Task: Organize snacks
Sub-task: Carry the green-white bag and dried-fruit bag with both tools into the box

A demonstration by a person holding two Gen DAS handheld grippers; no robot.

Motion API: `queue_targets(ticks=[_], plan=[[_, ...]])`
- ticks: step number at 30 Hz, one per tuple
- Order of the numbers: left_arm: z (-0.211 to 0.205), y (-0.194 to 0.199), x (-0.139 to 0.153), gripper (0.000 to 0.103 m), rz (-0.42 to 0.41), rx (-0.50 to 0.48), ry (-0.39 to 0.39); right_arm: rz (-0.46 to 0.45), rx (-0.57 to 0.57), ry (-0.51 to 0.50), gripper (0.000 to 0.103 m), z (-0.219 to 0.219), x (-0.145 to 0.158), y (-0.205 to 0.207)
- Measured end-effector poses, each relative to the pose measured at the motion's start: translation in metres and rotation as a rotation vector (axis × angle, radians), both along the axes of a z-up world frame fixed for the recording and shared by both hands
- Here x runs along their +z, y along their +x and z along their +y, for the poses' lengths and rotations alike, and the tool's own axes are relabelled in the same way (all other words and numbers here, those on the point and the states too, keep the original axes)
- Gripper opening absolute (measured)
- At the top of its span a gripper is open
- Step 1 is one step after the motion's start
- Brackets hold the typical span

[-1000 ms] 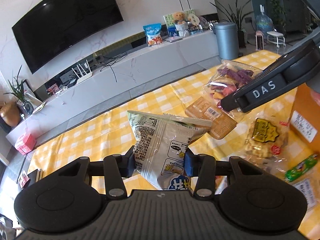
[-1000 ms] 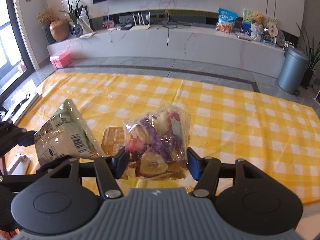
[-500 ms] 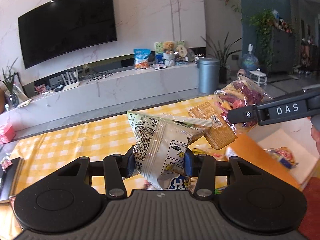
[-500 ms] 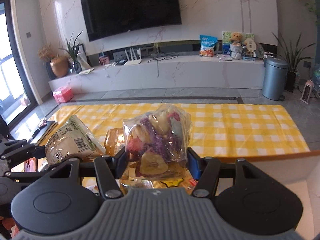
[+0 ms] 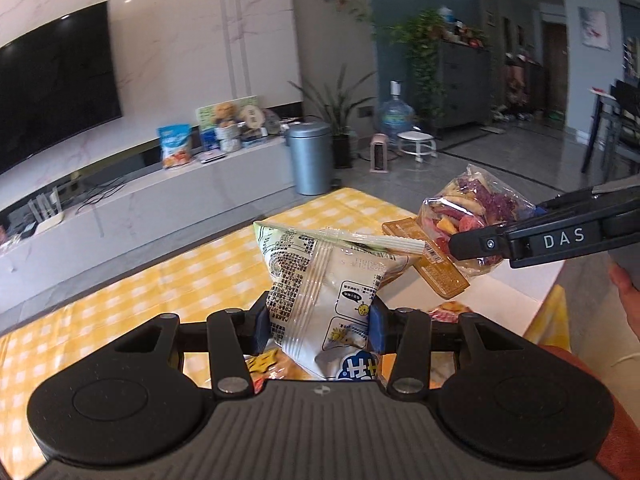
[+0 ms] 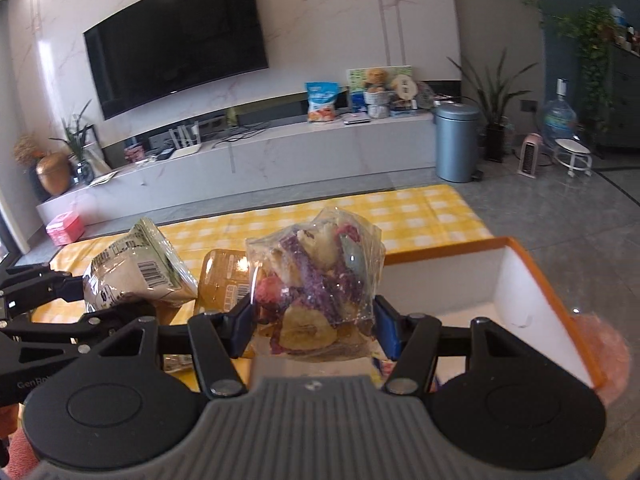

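The box (image 6: 536,300) stands at the worktop's (image 6: 400,216) near right corner; a bin (image 6: 456,144) stands on the floor beyond the far edge.

Both wrist cameras look forward over their fingers, sharing the television (image 6: 176,60) wall.

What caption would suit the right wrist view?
Right gripper holds a clear bag of dried fruit chips above an orange-rimmed white box, left gripper alongside with a green-white snack bag.

Marble wall (image 6: 340,20) with television (image 6: 176,36), long console (image 6: 280,152), grey floor (image 6: 580,216)
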State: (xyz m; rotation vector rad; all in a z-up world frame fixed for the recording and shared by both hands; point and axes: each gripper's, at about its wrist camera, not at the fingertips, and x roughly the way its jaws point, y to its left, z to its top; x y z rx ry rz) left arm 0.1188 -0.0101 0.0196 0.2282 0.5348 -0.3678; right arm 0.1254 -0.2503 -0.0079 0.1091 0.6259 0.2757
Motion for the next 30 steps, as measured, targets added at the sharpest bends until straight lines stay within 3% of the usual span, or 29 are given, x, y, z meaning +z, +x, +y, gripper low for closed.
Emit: queue_targets(ticks=[15,22,30], plan=[[-0.093,0.046,-0.045,0.053,0.050,-0.234,0.216,0.098,-0.155,-0.080,0.059,-0.069,-0.030,0.021],[-0.114,0.067,-0.081,0.053,0.139,-0.294,0.339,0.211,-0.137,-0.091,0.059,-0.078,-0.063,0.048],[-0.129,0.081,-0.107,0.053,0.205,-0.346,0.422,0.274,-0.077,-0.214,0.060,-0.067,-0.084,0.069]])
